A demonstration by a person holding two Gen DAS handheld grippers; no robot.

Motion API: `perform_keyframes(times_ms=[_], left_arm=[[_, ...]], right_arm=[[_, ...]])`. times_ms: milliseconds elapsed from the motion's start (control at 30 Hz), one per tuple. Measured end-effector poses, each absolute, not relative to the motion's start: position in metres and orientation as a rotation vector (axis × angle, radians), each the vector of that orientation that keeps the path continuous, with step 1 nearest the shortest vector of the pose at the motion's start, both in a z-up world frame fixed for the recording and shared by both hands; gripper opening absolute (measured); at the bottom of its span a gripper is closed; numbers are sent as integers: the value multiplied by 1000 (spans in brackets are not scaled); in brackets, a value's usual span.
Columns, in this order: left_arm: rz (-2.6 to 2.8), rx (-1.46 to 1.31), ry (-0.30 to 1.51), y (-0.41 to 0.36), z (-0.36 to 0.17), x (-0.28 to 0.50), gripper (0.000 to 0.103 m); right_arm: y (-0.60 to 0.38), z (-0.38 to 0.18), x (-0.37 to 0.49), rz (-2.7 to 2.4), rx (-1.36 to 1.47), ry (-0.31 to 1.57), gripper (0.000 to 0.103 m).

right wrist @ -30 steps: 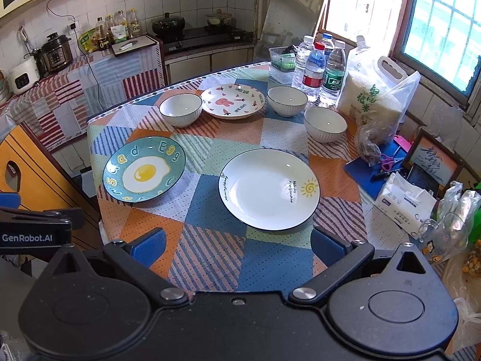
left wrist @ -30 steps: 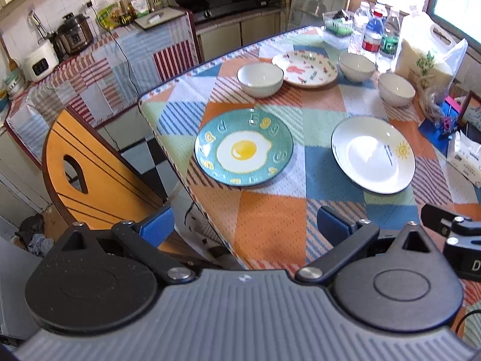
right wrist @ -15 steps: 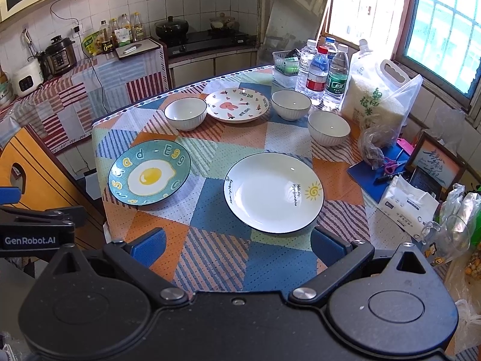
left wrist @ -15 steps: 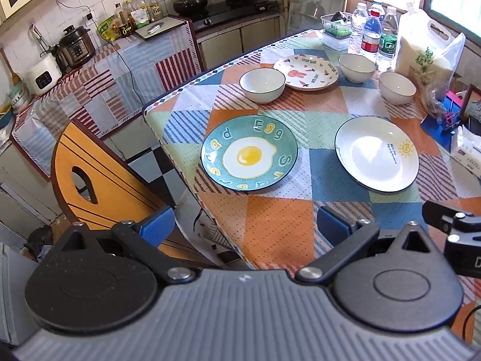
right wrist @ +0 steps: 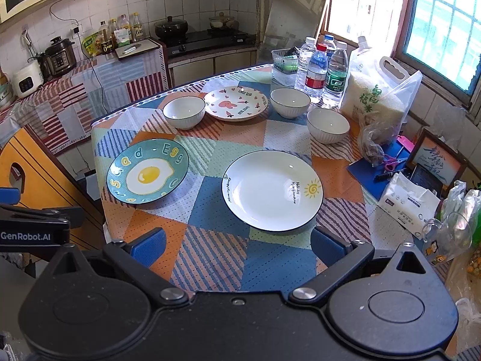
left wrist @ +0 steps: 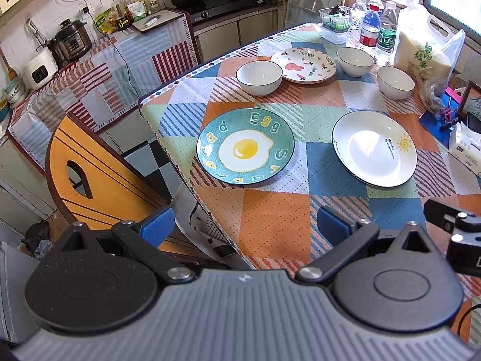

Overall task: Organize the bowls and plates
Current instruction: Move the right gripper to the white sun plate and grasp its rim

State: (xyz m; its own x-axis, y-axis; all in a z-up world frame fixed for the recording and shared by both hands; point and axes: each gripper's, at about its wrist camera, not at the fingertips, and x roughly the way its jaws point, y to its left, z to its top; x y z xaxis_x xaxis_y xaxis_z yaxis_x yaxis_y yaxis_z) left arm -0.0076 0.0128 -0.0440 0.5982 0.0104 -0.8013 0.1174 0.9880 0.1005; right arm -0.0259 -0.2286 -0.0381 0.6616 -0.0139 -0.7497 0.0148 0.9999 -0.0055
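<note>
- Table under a patchwork tablecloth (right wrist: 210,255), triangles and stripes in orange, blue and green, filling most of both views.
- Orange wooden chair (left wrist: 99,177) beside the table's left edge.
- Bag of rice (right wrist: 372,96) with a moulded handle at the far right corner, just beside three water bottles (right wrist: 318,69).
- White sun plate (right wrist: 272,191), deep, dark-rimmed, with a small yellow sun, on the near right of the cloth.
- Teal egg plate (left wrist: 245,146), printed with a fried egg and the word "Egg", on the near left, apart from the white plate.
- Bunny plate (right wrist: 236,103), cream with a pink rabbit, at the far side between two bowls.
- Left white bowl (right wrist: 184,112) just beside the bunny plate; middle white bowl (right wrist: 290,102) on the plate's other side; right white bowl (right wrist: 327,124) near the rice.
- Tissue pack (right wrist: 405,201) at the right edge.
- Left gripper (left wrist: 245,225) above the near table edge, blue-padded fingers spread wide, holding nothing.
- Right gripper (right wrist: 237,243) above the near cloth, just short of the white plate, fingers likewise spread and empty.
</note>
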Motion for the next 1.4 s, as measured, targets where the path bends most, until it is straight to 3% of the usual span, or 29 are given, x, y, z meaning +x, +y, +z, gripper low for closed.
perform_keyframes(times_ms=[400, 600, 800, 867, 933, 1000, 1067, 1133, 1200, 1267, 1300, 1333, 1400], left_arm=[[-164, 102, 906, -20, -57, 34, 103], [-231, 56, 936, -58, -95, 75, 101], [-244, 34, 1002, -90, -148, 115, 100], [-231, 30, 1021, -98, -163, 126, 94], [-232, 29, 1028, -106, -176, 135, 93], [-241, 34, 1025, -113, -190, 143, 93], [-246, 45, 1039, -118, -203, 150, 91], [-257, 58, 1058, -123, -213, 155, 84], [-270, 61, 1070, -126, -222, 159, 76], [-293, 42, 1087, -127, -228, 163, 59], [-304, 29, 1095, -127, -230, 164, 53], [-318, 18, 1102, -128, -232, 165, 33], [-348, 14, 1095, -132, -233, 166, 21]], right_arm=[[-285, -61, -22, 165, -179, 472, 103], [-326, -109, 25, 214, -42, 606, 102], [-355, -173, 60, 191, 130, 749, 91], [-364, -190, 67, 171, 180, 772, 88], [-374, -205, 75, 164, 233, 801, 81], [-383, -221, 85, 174, 281, 844, 66], [-390, -233, 93, 141, 317, 862, 61], [-396, -239, 95, 130, 365, 857, 53], [-401, -242, 97, 137, 415, 851, 36], [-403, -243, 99, 118, 405, 858, 24], [-405, -244, 98, 128, 416, 854, 24], [-407, -245, 97, 132, 437, 853, 24], [-411, -246, 100, 134, 468, 857, 23]])
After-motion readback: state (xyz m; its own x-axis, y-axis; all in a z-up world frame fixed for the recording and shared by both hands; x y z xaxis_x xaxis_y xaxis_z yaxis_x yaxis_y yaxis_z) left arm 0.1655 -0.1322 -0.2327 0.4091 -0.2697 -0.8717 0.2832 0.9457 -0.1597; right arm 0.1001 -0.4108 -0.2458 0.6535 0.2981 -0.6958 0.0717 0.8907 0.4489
